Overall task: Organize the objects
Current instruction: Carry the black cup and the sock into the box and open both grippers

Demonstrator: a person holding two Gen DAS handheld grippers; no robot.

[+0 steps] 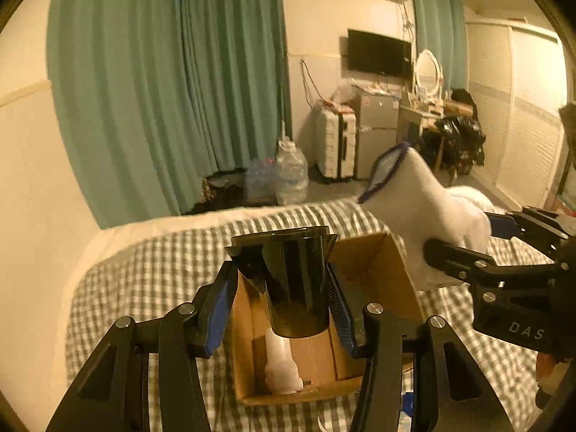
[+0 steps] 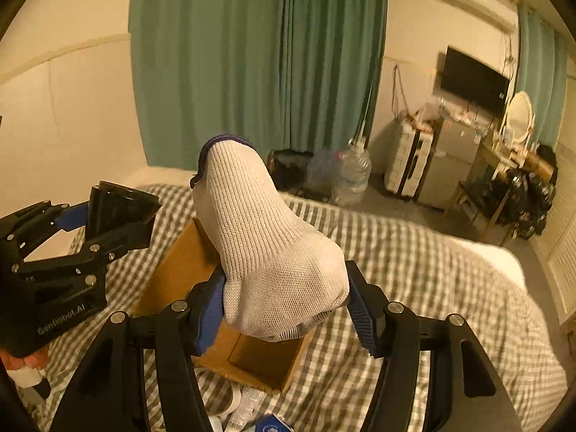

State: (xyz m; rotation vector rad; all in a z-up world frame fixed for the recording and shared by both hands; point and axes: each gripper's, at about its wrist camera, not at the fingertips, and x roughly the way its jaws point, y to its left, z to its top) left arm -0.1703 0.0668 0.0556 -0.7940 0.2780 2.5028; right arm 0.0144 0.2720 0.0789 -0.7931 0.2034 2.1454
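Note:
My left gripper [image 1: 282,288] is shut on a dark glossy cup [image 1: 288,280] and holds it upright above an open cardboard box [image 1: 374,270] on the checked bed. A white plastic bottle [image 1: 282,370] lies inside the box. My right gripper [image 2: 284,298] is shut on a white knitted glove [image 2: 266,237] with a blue cuff, held over the box [image 2: 172,273]. The glove also shows in the left wrist view [image 1: 424,201], and the cup in the right wrist view [image 2: 122,212].
The bed has a grey checked cover [image 2: 414,270]. Tape rolls and small packets [image 2: 234,403] lie by the box's near side. Beyond the bed stand water bottles [image 2: 351,176], a suitcase [image 2: 410,165] and a green curtain [image 2: 252,54].

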